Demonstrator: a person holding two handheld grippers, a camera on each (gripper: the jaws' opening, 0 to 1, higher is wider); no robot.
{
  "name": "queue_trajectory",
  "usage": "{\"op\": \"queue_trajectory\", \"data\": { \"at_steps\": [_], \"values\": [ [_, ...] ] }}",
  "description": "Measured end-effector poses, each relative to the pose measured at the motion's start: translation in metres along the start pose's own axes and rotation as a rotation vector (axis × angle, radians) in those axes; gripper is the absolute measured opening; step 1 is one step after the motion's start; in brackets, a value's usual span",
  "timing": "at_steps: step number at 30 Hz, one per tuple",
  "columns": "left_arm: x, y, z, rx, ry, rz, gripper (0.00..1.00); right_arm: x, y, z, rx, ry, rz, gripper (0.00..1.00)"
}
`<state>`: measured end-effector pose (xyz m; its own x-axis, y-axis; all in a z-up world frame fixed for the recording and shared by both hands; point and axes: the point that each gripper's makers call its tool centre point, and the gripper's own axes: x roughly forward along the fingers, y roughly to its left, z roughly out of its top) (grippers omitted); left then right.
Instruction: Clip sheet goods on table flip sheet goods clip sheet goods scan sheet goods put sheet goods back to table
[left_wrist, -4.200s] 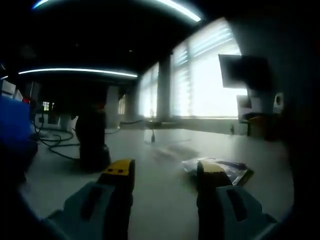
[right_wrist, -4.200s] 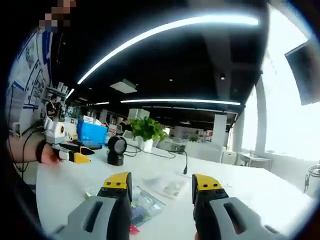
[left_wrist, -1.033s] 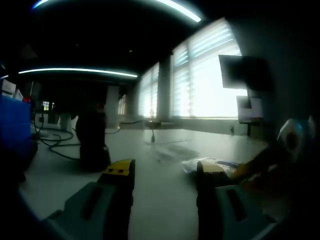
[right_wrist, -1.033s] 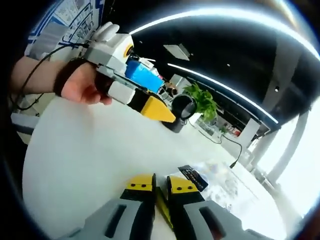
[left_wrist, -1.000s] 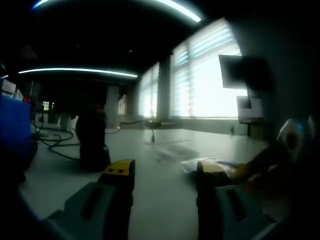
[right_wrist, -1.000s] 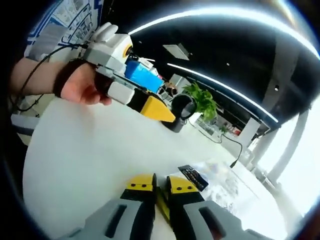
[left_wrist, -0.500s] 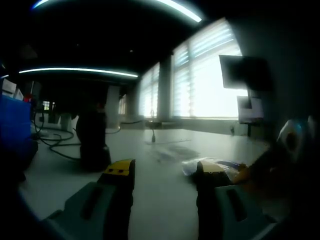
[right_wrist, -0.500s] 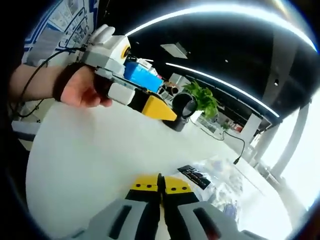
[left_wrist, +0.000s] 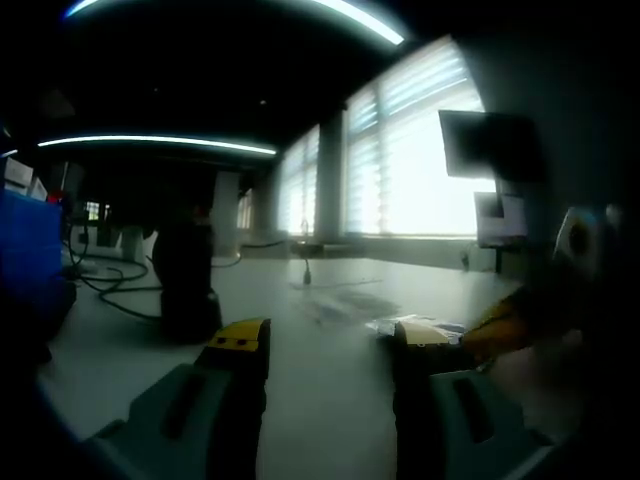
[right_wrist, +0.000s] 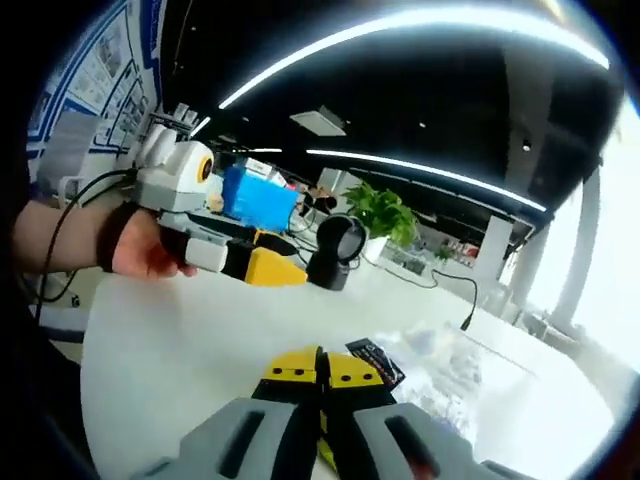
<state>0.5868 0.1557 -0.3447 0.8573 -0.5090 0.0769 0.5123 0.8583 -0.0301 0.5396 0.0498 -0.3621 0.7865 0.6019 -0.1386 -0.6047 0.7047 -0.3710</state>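
Low centre of the right gripper view, the right gripper (right_wrist: 321, 368) has its jaws together on the edge of the sheet goods (right_wrist: 440, 375) lying on the table (right_wrist: 180, 345). The left gripper (left_wrist: 330, 345) waits with jaws apart. That thin edge grip could slip during the flip.

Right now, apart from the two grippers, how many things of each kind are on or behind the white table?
Clear packets: 2
Black scanner: 1
Blue box: 1
Green plant: 1
Total: 5
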Motion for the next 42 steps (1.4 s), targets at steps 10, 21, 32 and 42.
{"op": "queue_trajectory", "data": {
  "at_steps": [10, 21, 32, 42],
  "values": [
    [0.000, -0.001, 0.000, 0.001, 0.000, 0.001, 0.42, -0.012, -0.032, 0.020, 0.103, -0.053, -0.050, 0.00],
    [0.000, -0.001, 0.000, 0.001, 0.002, 0.002, 0.42, -0.017, -0.059, 0.036, 0.177, -0.080, -0.075, 0.00],
    [0.000, 0.000, 0.000, 0.001, 0.002, 0.004, 0.42, -0.026, -0.084, 0.044, 0.288, -0.115, -0.110, 0.00],
    [0.000, 0.000, 0.000, 0.002, 0.001, 0.006, 0.42, -0.034, -0.106, 0.060, 0.322, -0.148, -0.147, 0.00]
  ]
}}
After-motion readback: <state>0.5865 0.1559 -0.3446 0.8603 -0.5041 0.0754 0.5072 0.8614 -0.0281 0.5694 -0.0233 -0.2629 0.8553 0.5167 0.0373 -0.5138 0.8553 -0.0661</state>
